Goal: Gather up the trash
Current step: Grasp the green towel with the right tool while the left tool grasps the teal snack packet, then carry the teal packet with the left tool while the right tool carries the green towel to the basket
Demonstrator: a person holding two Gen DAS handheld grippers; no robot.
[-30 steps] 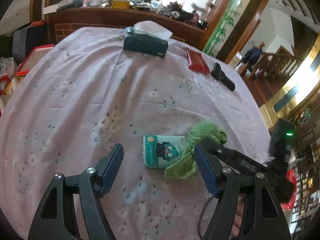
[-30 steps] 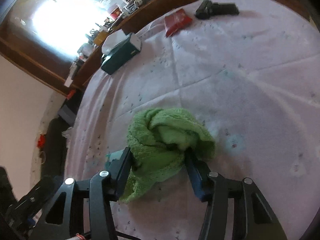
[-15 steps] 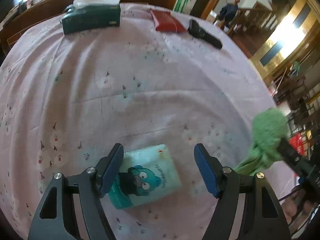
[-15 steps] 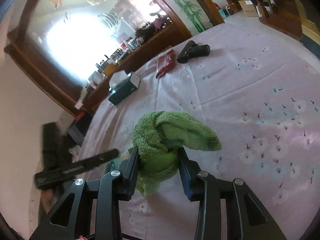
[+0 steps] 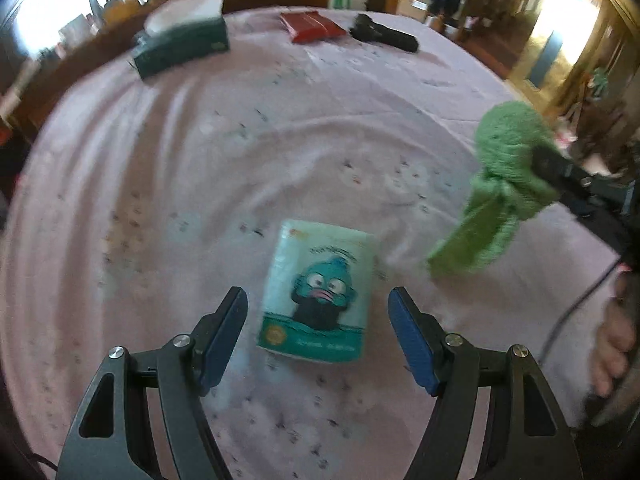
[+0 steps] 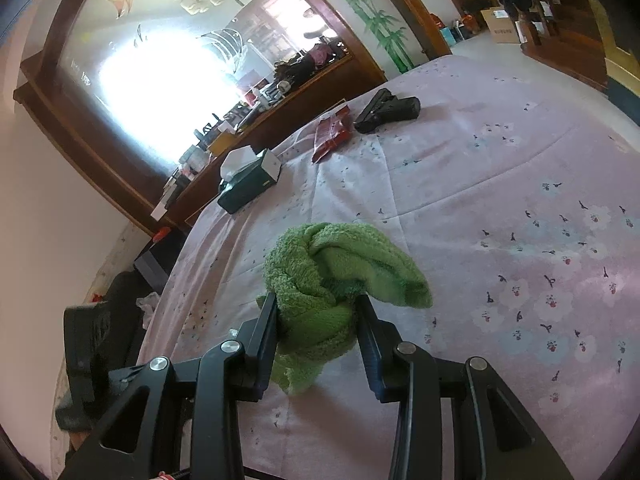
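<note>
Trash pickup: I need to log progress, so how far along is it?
Early. The right gripper has the green cloth clamped and lifted. The left gripper is open around the tissue pack, not gripping. The red packet lies untouched on the tablecloth. No bin shows.

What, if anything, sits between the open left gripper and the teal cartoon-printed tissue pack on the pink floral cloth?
Nothing visible. The left gripper is open over the teal cartoon-printed tissue pack, with only bare pink cloth around it. The green fuzzy towel is clamped in the right gripper, off to the side.
</note>
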